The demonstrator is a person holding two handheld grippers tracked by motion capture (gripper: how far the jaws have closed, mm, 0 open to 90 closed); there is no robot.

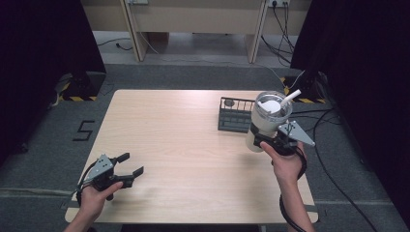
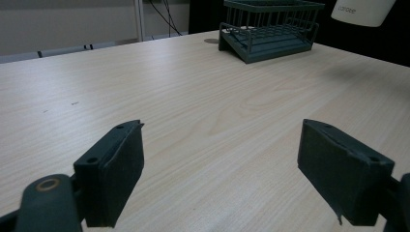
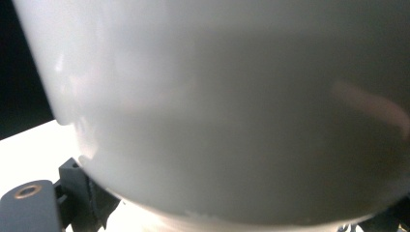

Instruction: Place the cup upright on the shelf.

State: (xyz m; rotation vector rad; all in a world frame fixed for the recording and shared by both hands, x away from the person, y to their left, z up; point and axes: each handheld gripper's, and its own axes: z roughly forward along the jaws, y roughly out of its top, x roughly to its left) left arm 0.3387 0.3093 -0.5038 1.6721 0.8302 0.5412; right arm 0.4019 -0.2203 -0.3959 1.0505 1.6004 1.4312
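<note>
A white tumbler with a clear lid and a white straw is held above the table's right side, my right gripper shut on its body. Up close in the right gripper view the tumbler's white wall sits between the jaws. In the left gripper view the tumbler's bottom hangs at the top right, off the table. My left gripper rests low near the front left of the table, open, with nothing between its black pads.
A dark green wire rack stands at the back right of the wooden table, just left of the tumbler; the rack holds a small round object in one corner. Cables run on the floor to the right.
</note>
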